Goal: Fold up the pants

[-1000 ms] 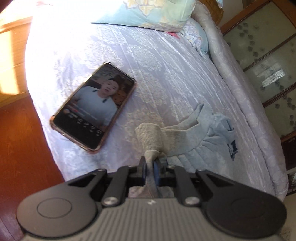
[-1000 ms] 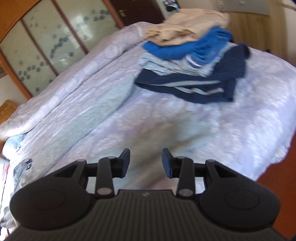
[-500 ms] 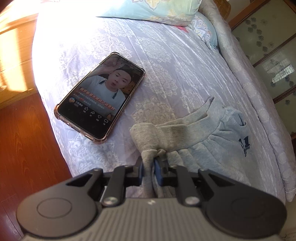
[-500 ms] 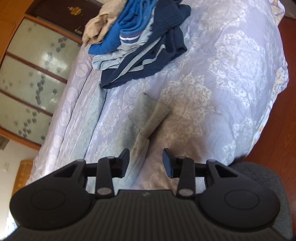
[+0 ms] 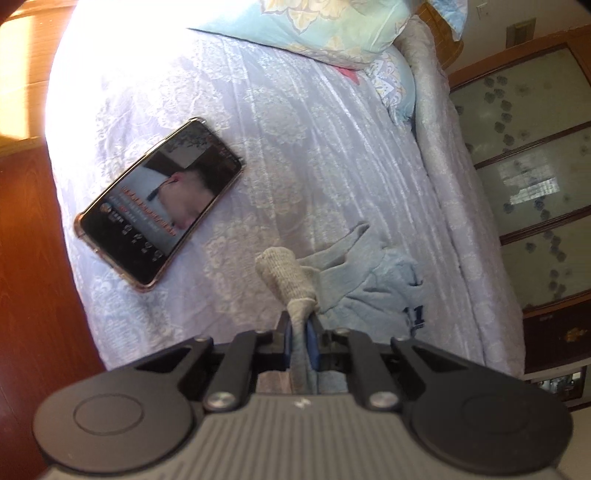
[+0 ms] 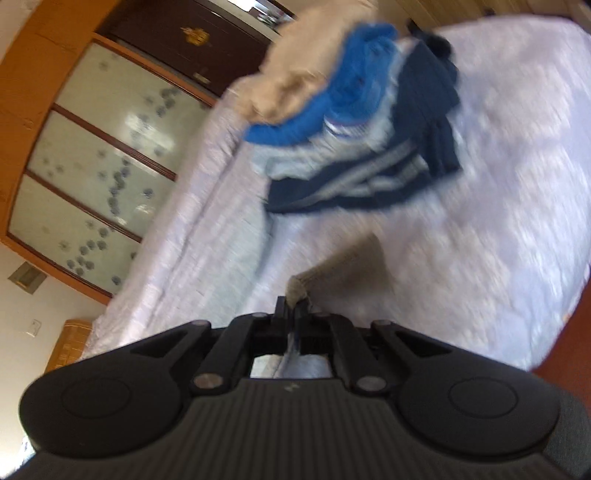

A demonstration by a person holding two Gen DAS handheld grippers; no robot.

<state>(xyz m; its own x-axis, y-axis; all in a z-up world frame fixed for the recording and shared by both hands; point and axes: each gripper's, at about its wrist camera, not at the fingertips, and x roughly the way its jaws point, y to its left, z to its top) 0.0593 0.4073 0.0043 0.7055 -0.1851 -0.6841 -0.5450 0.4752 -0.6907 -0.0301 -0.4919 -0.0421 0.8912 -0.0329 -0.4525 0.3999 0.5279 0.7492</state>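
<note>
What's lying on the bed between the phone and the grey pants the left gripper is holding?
Nothing: only bare lilac patterned bedspread separates the black phone from the grey pants, seen in the left wrist view.

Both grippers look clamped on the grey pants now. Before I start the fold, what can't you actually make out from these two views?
- Grey pants: left wrist view, the held part drops behind the left gripper; full layout unseen.
- Right wrist view: motion blur smears the cuff at the right gripper, so grip depth is unclear.
- Clothes pile: blurred, item count unreadable.
- Phone: screen text too small.
- Pillow: cut by top edge.
</note>
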